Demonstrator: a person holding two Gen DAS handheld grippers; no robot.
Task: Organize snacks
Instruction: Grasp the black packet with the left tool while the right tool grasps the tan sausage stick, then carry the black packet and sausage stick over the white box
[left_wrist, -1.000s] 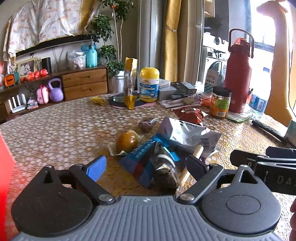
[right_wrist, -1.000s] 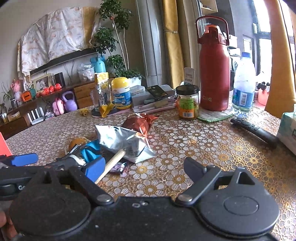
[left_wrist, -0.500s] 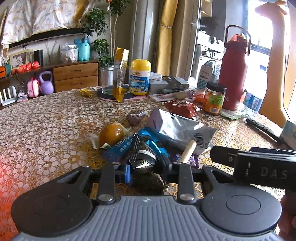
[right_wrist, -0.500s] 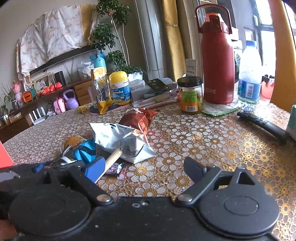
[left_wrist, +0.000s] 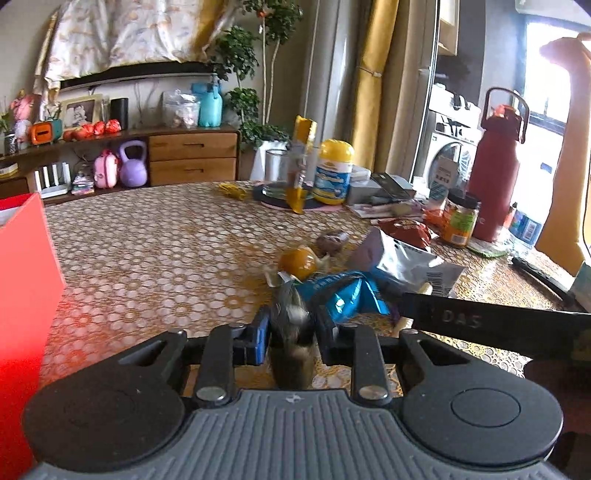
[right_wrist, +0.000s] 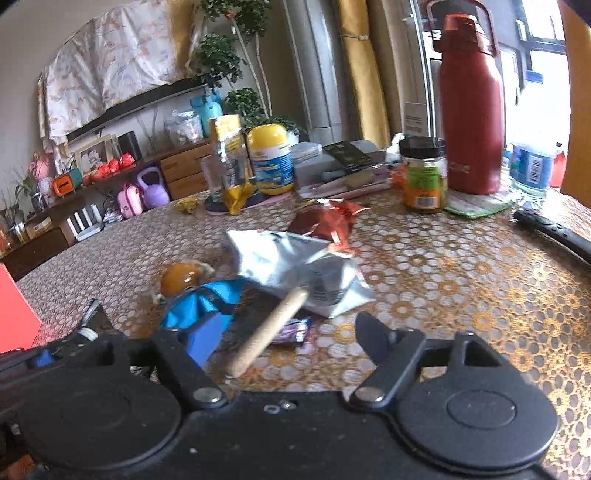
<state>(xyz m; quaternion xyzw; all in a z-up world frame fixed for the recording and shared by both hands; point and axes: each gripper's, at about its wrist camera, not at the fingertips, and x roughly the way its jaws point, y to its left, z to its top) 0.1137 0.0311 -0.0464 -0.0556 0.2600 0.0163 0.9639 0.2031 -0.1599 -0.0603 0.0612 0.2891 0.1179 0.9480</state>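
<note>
I see the table (left_wrist: 155, 251) w/ its gold lace cloth spread out ahead of both jaws, and a red box (left_wrist: 22, 295) standing well off to the left of my left gripper (left_wrist: 291, 330). Far past the jaws: red water bottle (right_wrist: 471, 110), then a yellow-capped supplement bottle (left_wrist: 334, 173). Closer in, a silver foil bag (right_wrist: 295, 269) lies just ahead of my right gripper (right_wrist: 288, 332), w/ a blue snack pack (left_wrist: 343, 295) beside it, touching. My left gripper's jaws are closing, pinching a dark snack packet (left_wrist: 291, 325) btwn the pads. My right gripper's jaws are spread but closing; a tan stick snack (right_wrist: 269, 328) lies btwn them, pads not on it. Orange round snack (left_wrist: 297, 258) sits past the blue pack; a small purple candy (right_wrist: 291, 330) lies by the stick.
</note>
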